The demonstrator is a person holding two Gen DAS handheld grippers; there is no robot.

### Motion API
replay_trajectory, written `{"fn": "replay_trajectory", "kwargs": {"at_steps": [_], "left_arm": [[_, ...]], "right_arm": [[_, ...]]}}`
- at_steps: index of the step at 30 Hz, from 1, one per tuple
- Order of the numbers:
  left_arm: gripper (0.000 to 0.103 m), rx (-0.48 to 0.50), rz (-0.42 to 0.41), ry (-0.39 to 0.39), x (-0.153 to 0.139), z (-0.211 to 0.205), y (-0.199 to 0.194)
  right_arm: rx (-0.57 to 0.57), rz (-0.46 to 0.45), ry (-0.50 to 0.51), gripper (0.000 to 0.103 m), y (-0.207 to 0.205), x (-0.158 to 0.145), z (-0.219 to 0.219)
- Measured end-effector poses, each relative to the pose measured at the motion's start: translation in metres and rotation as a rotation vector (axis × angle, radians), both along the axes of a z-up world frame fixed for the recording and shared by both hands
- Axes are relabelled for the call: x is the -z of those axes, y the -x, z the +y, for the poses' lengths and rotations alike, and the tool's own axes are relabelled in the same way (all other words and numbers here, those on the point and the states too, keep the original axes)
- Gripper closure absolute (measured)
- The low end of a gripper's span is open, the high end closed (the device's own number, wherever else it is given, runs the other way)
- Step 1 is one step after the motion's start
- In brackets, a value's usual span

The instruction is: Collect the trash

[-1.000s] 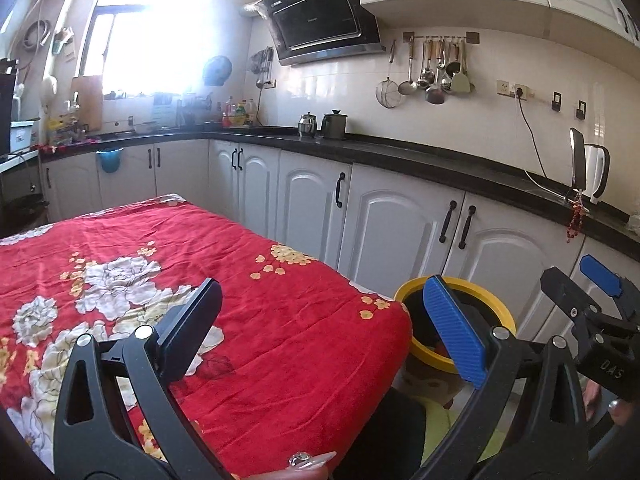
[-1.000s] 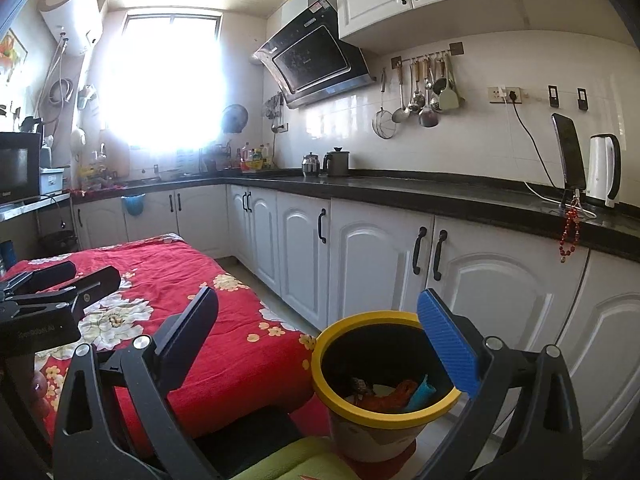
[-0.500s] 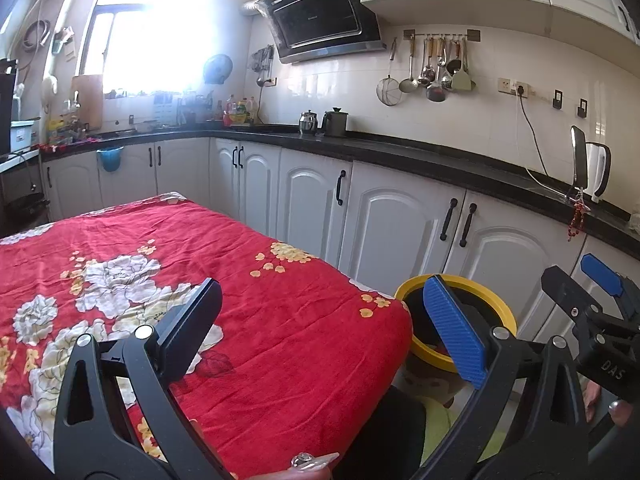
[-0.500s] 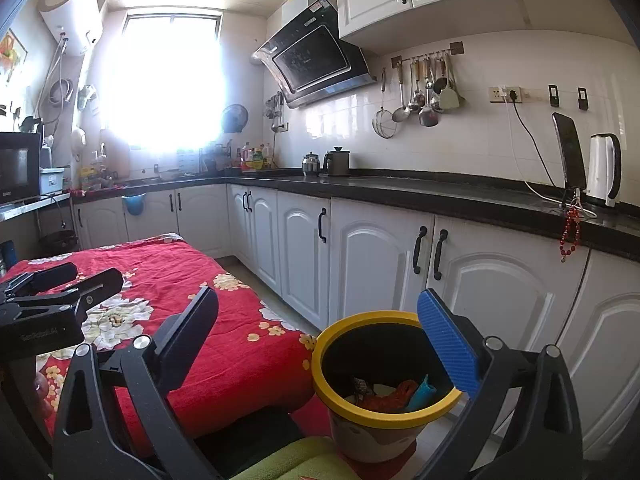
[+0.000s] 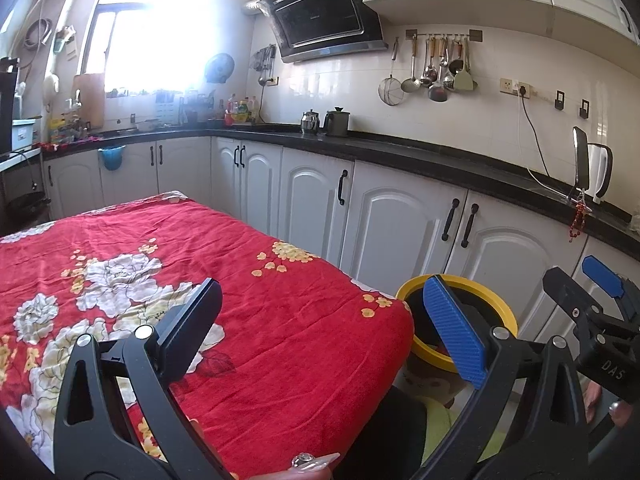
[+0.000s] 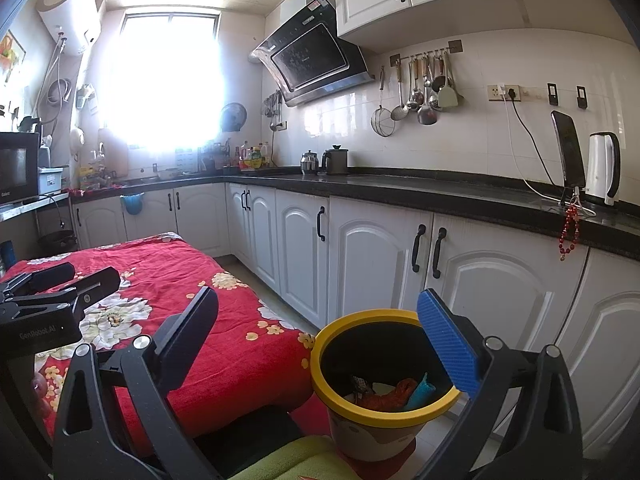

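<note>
While almost nothing had shifted over the last second, the bench under the red floral cloth (image 5: 248, 300) lay bare of litter. The yellow-rimmed round plastic bin (image 6: 384, 384) beside it held the red and blue scraps (image 6: 400, 394). The left hand-held gripper (image 5: 324, 328) and right hand-held gripper (image 6: 320, 344) stayed apart, empty; collecting looked finished.

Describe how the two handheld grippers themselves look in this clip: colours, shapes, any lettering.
Both are black plastic clamp-style frames with triangular cut-outs and silver pivot screws. On the left gripper and the right gripper alike, one finger carries a ribbed blue pad and the other a plain black pad. White lettering marks the bodies: "DAS" on the right, "GenRobot.AI" on the left.
</note>
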State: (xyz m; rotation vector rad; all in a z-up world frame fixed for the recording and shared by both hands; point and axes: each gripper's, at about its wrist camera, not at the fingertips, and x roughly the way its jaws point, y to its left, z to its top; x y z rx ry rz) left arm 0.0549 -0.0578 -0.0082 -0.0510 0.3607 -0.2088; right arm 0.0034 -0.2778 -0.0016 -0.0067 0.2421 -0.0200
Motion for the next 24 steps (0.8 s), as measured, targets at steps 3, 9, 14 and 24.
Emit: {"fn": "replay_trajectory", "kwargs": {"at_steps": [3, 9, 14, 24], "left_arm": [[0.011, 0.002, -0.002, -0.001, 0.0001, -0.0003, 0.0002], [0.010, 0.001, -0.002, -0.003, 0.0006, -0.0006, 0.0001], [0.011, 0.002, -0.002, -0.003, 0.0007, -0.0004, -0.0002], [0.010, 0.003, 0.004, 0.000, 0.0015, -0.0006, -0.0008]], "right_arm": [[0.001, 0.000, -0.001, 0.006, -0.0001, -0.0001, 0.0000], [0.000, 0.000, 0.000, 0.006, 0.0000, -0.0003, 0.0000], [0.001, 0.000, -0.001, 0.006, -0.0002, -0.0003, -0.0001], [0.002, 0.001, -0.001, 0.006, -0.0002, 0.0003, 0.0000]]}}
